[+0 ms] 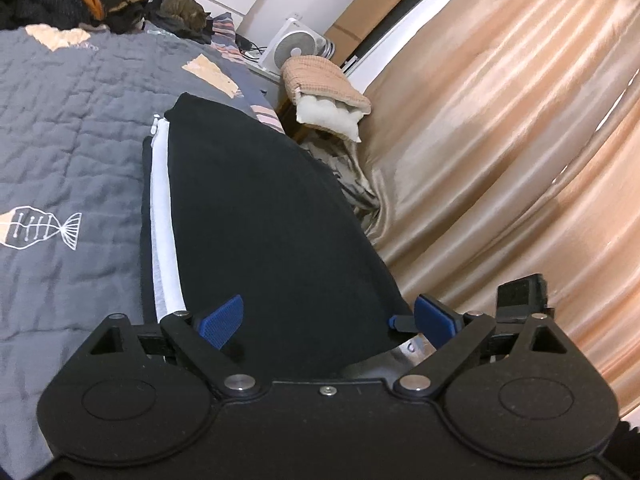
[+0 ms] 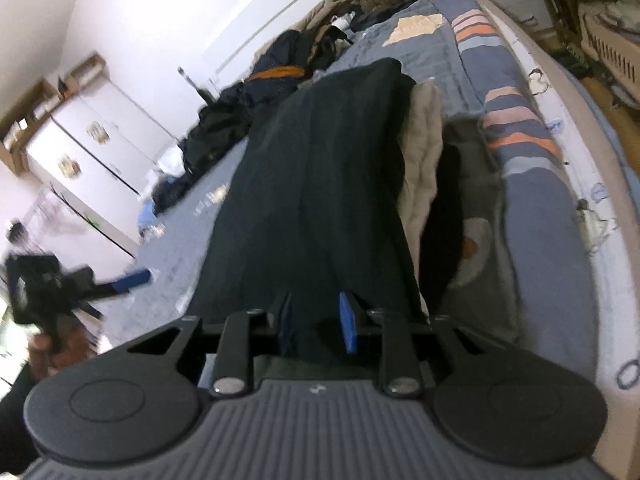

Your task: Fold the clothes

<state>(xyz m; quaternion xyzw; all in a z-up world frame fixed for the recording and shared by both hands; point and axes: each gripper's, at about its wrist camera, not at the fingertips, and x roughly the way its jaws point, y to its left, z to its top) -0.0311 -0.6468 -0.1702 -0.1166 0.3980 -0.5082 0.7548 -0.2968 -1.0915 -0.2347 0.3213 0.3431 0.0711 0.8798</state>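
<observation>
right gripper (image 2: 318,324) fingers pinch black garment (image 2: 320,184) over bed (image 2: 536,208).

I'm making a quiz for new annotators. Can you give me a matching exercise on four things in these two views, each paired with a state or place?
Things:
1. left tool
2. right tool
3. cat
4. fan

States or places:
A. curled up by the clothes pile
B. shut on the black garment
C. open wide
D. beside the bed, near the curtain

Pairs: 1-C, 2-B, 3-A, 4-D
</observation>
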